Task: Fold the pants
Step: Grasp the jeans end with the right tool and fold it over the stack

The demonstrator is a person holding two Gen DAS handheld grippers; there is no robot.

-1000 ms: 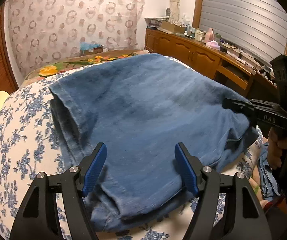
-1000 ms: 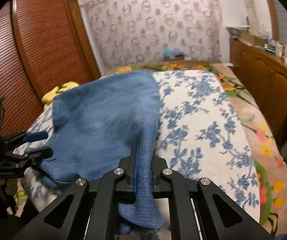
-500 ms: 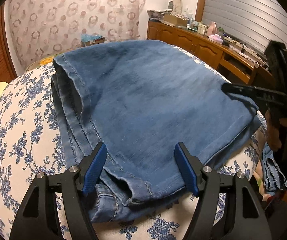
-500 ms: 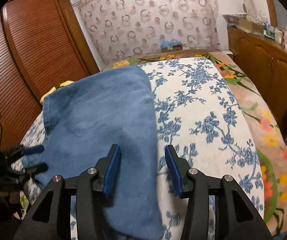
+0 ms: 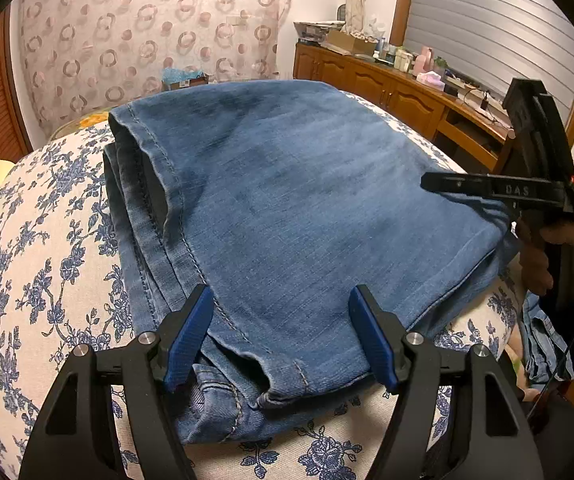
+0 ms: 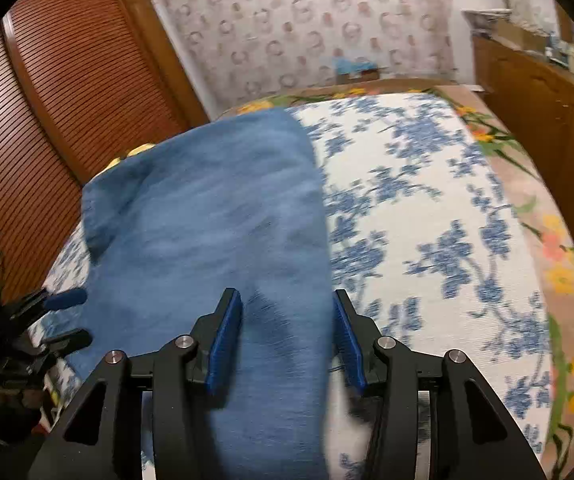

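Observation:
Blue denim pants (image 5: 307,208) lie folded in layers on the bed, hems and seams stacked at the near left edge. My left gripper (image 5: 283,332) hovers open over the near hem corner, its blue pads (image 5: 191,332) well apart and off the cloth. The right gripper (image 6: 287,320) straddles the right-hand folded edge of the pants (image 6: 207,220). Its jaws are closing with denim between them, but the pads show a gap to the cloth. In the left wrist view the right gripper (image 5: 431,183) sits side-on at the pants' right edge. From the right wrist the left gripper (image 6: 79,316) shows at far left.
A blue-flowered bedspread (image 6: 427,220) covers the bed. A wooden cabinet (image 5: 387,88) with clutter on top runs along the right wall. A louvred wardrobe (image 6: 47,120) stands on the other side. More denim (image 5: 543,344) hangs off the bed's right edge beside a person's hand (image 5: 535,260).
The right gripper let go of the denim fold it pinched and opened, then narrowed a little. The top layer of the pants settled flat on the bed. My left gripper stayed open.

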